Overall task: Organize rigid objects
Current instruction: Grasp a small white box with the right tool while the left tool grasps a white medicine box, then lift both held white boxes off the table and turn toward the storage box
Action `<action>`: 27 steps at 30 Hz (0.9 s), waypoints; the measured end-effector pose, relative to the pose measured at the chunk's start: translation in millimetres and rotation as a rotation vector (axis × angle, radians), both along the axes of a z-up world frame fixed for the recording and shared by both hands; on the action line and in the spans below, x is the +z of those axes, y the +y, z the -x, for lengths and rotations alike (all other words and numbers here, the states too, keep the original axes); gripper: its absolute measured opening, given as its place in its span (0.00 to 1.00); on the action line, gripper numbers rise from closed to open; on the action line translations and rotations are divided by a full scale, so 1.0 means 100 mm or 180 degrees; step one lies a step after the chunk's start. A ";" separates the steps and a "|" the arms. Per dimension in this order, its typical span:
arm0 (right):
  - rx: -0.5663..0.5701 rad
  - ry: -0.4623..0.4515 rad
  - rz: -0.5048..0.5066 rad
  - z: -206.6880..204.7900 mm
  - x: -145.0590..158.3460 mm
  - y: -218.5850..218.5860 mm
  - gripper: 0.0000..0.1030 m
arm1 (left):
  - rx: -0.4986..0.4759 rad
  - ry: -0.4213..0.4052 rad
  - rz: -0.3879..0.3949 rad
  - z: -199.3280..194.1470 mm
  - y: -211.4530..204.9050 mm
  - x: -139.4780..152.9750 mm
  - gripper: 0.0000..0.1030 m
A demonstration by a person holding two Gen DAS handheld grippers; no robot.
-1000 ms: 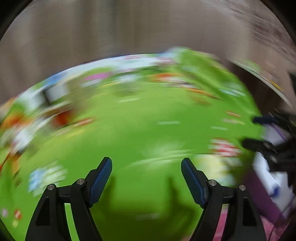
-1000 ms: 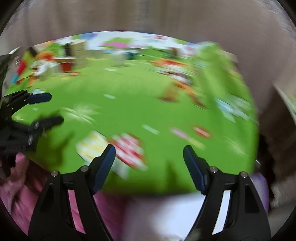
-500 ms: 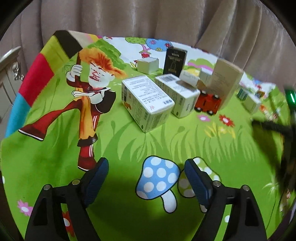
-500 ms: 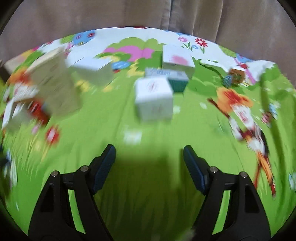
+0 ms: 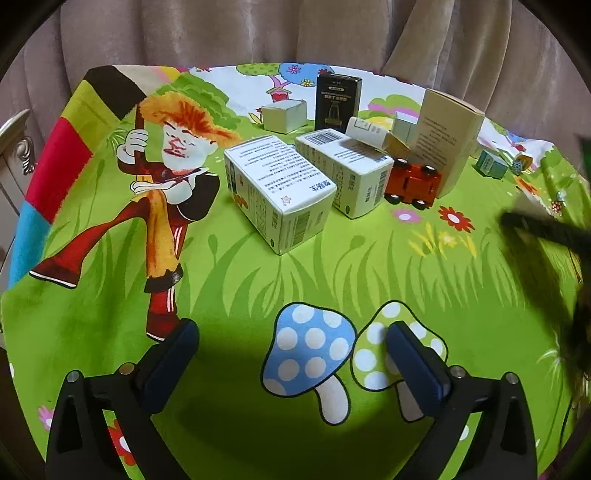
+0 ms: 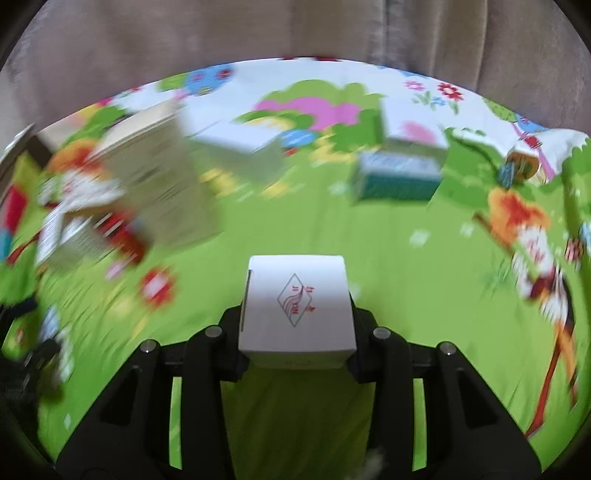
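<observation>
My right gripper (image 6: 297, 325) is shut on a small white box (image 6: 297, 310) with a red diamond logo, held above the green cartoon cloth (image 6: 332, 229). My left gripper (image 5: 291, 354) is open and empty, low over the mushroom print. Ahead of it lie two white printed boxes (image 5: 280, 188) (image 5: 347, 166), a red toy car (image 5: 412, 181), a tall beige box (image 5: 447, 136), a black box (image 5: 338, 101) and a small white box (image 5: 284, 116). The right wrist view is blurred; a teal-and-white box (image 6: 400, 173) shows at the back.
Beige curtains (image 5: 295, 33) hang behind the table. A small teal box (image 5: 491, 164) sits at the far right. The other gripper shows as a dark blur (image 5: 546, 232) at the right edge. A carved furniture edge (image 5: 18, 144) stands at the left.
My right gripper has closed on the small white box that stood ahead of it and is moving with it. My left gripper has settled, facing the box cluster, still open.
</observation>
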State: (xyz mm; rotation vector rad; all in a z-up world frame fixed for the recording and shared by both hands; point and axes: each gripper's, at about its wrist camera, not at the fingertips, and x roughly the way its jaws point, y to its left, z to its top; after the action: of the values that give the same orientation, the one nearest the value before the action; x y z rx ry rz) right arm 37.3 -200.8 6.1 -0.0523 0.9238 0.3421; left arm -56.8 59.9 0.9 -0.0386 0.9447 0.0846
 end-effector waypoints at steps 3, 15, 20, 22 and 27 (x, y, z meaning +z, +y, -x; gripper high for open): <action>0.0140 -0.0134 0.0116 0.38 -0.01 0.16 0.43 | 0.0073 0.0042 0.0008 -0.06 0.00 0.00 1.00; 0.0268 -0.0222 0.0254 0.51 0.01 0.29 0.44 | 0.0774 -0.0127 0.0017 -0.87 0.21 0.03 0.59; 0.0266 -0.0206 0.0210 0.50 0.01 0.28 0.44 | 0.0559 -0.0234 0.0165 -0.54 0.33 0.07 0.39; 0.0262 -0.0202 0.0203 0.49 0.00 0.28 0.45 | 0.0410 -0.0223 0.0071 -0.38 0.31 0.06 0.39; 0.0297 -0.0203 0.0218 0.50 0.00 0.31 0.49 | 0.0271 -0.0243 0.0083 -0.24 0.35 0.05 0.50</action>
State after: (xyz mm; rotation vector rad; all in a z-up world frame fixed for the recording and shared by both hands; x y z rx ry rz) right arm -12.8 -170.1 6.1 -0.1687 0.8714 0.3931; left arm -33.1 95.2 6.2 -0.1056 0.8678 0.1484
